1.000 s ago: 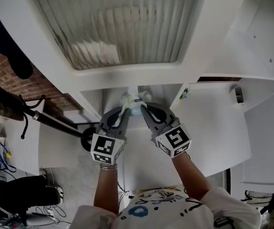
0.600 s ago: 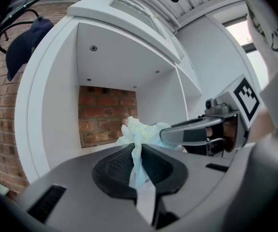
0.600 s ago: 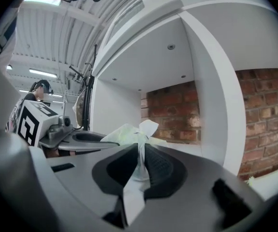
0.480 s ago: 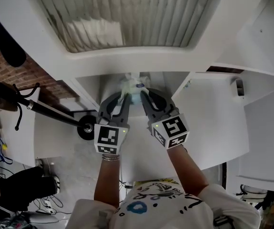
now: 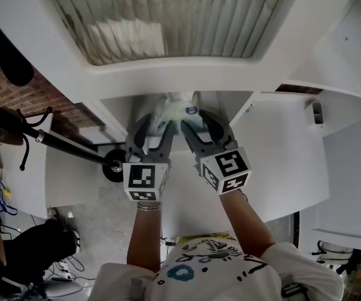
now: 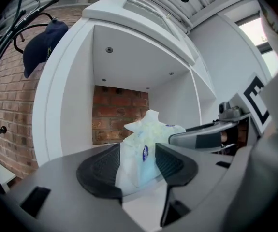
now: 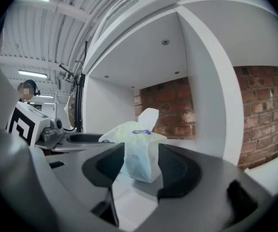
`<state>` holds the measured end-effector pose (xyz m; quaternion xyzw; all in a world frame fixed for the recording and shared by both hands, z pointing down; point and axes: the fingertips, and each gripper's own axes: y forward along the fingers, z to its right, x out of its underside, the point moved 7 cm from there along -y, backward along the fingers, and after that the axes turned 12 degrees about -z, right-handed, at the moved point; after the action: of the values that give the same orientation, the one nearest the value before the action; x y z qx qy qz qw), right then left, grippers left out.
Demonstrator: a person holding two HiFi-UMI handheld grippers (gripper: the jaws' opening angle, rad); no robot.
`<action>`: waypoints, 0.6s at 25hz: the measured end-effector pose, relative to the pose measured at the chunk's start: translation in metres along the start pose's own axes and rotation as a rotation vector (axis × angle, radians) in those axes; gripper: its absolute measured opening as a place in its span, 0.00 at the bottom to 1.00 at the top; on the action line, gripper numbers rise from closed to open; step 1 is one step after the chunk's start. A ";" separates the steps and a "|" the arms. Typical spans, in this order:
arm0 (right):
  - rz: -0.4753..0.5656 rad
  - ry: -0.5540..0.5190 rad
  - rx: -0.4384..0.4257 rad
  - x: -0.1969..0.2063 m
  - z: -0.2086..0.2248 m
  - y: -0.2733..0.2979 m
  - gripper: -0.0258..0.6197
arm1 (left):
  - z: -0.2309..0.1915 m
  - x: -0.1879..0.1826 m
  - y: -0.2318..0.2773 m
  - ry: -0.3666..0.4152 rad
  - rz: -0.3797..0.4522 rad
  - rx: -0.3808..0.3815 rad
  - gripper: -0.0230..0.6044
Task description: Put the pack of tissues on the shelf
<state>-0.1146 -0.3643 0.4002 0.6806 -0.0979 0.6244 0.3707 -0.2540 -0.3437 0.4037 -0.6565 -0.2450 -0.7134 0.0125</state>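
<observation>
The pack of tissues (image 5: 179, 111) is standing upright on the shelf (image 7: 129, 197), inside a white compartment, with one tissue sticking up from its top. Both grippers are reaching in from the front edge. The left gripper (image 5: 154, 129) is opening its jaws; in the left gripper view the pack (image 6: 146, 144) is sitting between the two dark pads, close to both, and they are not pressing on it. The right gripper (image 5: 200, 127) is opening too, and in the right gripper view the pack (image 7: 138, 149) is standing free between its pads with a gap on each side. The two grippers are working just beside each other, their inner fingers nearly meeting in front of the pack. The compartment's side walls (image 6: 76, 105) are standing well apart from the pack, and its ceiling (image 6: 129, 57) is leaving plenty of open room above the raised tissue. A brick wall (image 6: 119, 110) is showing at the back, behind the pack.
</observation>
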 end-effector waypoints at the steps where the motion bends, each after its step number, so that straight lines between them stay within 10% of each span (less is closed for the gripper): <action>1: 0.004 0.014 0.002 0.001 0.001 -0.002 0.36 | 0.000 0.001 -0.001 -0.001 0.005 -0.009 0.39; 15: 0.090 0.006 -0.014 0.007 -0.005 -0.064 0.37 | 0.025 0.012 -0.042 0.024 -0.021 -0.015 0.46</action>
<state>-0.0787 -0.3134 0.3819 0.6710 -0.1315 0.6418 0.3474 -0.2468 -0.2937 0.4018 -0.6452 -0.2460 -0.7233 0.0032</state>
